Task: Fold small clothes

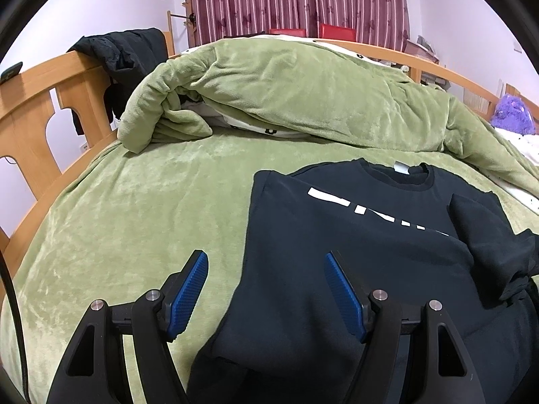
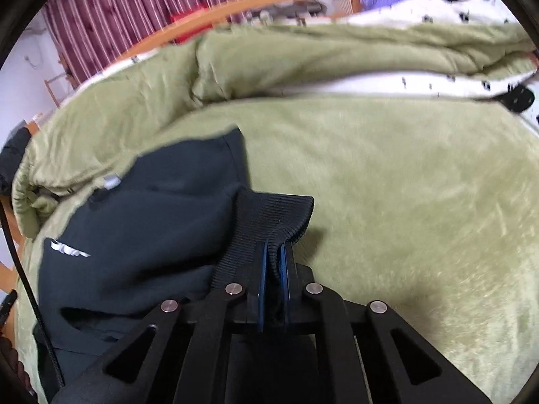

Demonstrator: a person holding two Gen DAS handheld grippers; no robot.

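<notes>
Right gripper (image 2: 273, 259) jaws pinched tight on the ribbed cuff (image 2: 269, 215) of the black sweatshirt (image 2: 145, 222); cuff fans out above the blue pads (image 2: 261, 269), sleeve trails back left to the body of the garment. Left gripper (image 1: 266, 289) jaws spread wide, holding nothing, its right pad over the sweatshirt's (image 1: 337, 235) lower left part and its left pad over bare blanket; contact with the fabric can't be told.

Sweatshirt lies front-up on the green fleece blanket (image 1: 134, 208), collar away from the camera, white lettering (image 1: 340, 202) across the chest, white neck label (image 1: 401, 167) at the collar. Sleeve bunched on the sweatshirt's right side (image 1: 488, 232).

Beyond the sweatshirt: rumpled green duvet (image 1: 303, 94) heaped across the bed, white patterned sheet (image 2: 438, 84) showing under it. Wooden bed rail (image 1: 43, 94) left of the sweatshirt with a black jacket (image 1: 124, 54) draped over it.

Left view only: full chest print, maroon striped curtain (image 1: 296, 0), purple plush (image 1: 512, 114) far right. Right view only: the cuff grip, a black cable (image 2: 23, 269) at left edge; that view is motion-blurred.
</notes>
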